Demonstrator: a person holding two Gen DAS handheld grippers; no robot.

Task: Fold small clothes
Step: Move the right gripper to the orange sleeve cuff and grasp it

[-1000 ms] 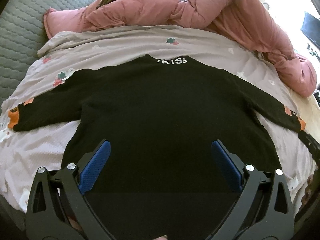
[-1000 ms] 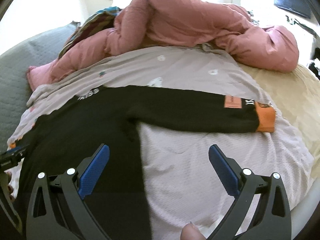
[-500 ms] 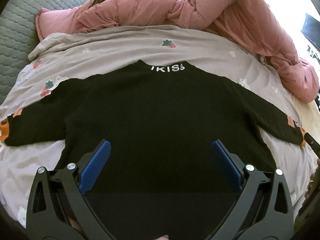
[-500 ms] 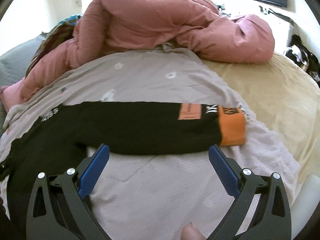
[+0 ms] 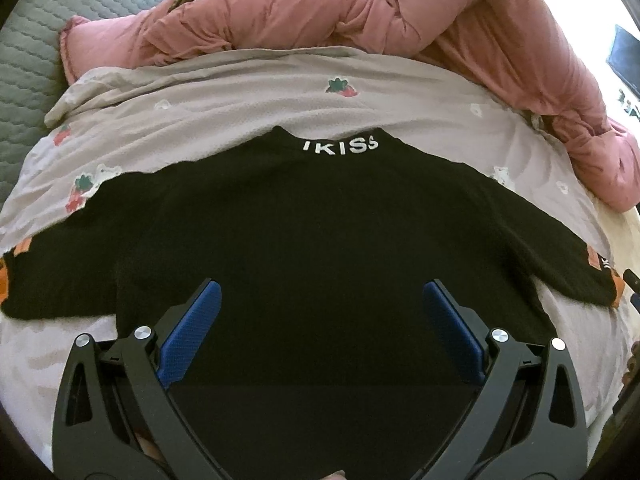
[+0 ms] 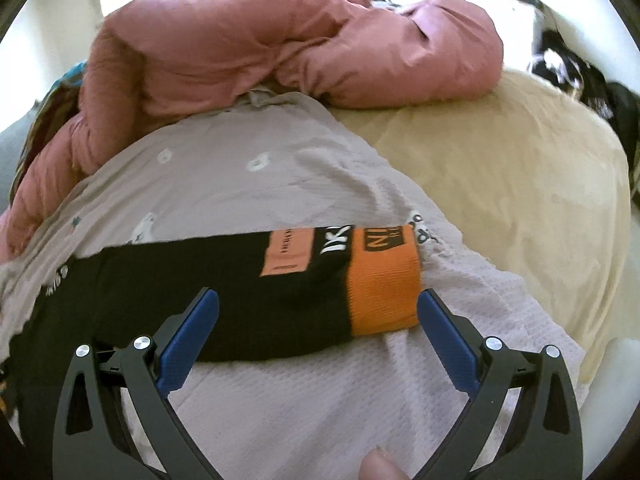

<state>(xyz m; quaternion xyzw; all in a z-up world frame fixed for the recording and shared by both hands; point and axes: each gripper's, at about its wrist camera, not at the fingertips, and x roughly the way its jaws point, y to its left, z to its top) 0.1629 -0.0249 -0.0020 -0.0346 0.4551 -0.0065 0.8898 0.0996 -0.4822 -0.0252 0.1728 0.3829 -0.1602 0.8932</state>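
Fingers: left gripper (image 5: 321, 304) and right gripper (image 6: 318, 312) spread wide, holding nothing.
Change: right gripper now closer over orange cuff (image 6: 384, 284).
Sweater (image 5: 320, 232): flat on blanket (image 5: 224, 100).
Writing: "IKISS" at collar.

My left view loses the black sweater (image 5: 320, 232) hem behind the left gripper (image 5: 318, 292), and its left cuff (image 5: 3, 280) runs off-frame.
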